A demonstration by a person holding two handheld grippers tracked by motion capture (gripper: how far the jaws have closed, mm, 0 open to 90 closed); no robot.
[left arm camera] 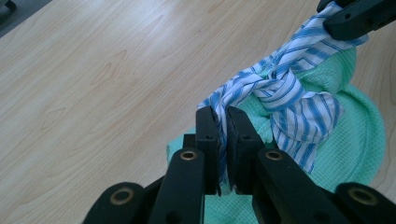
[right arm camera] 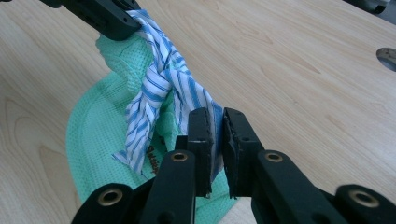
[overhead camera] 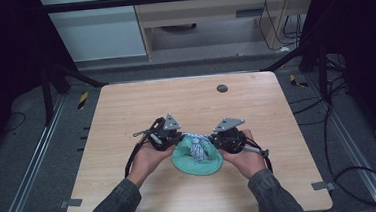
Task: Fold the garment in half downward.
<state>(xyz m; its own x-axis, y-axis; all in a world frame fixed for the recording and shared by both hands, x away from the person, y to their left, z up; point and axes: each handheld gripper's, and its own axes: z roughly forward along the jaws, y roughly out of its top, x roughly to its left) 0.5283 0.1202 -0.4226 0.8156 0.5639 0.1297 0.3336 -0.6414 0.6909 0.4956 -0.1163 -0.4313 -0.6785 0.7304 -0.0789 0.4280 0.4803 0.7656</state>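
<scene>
Tools grip opposite ends of the striped cloth (left arm camera: 285, 93): left tool (left arm camera: 223, 119) and right tool (right arm camera: 215, 122) both clamped tight. Its knot sits over the green towel (overhead camera: 200, 161) on the surface (overhead camera: 126, 110). Knot-tightening seems underway; next, a steady outward pull.

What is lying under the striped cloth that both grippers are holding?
Under the striped cloth, which the left gripper and right gripper pinch at its ends, lies a green cloth on the table. Anything beneath the green cloth is covered.
</scene>
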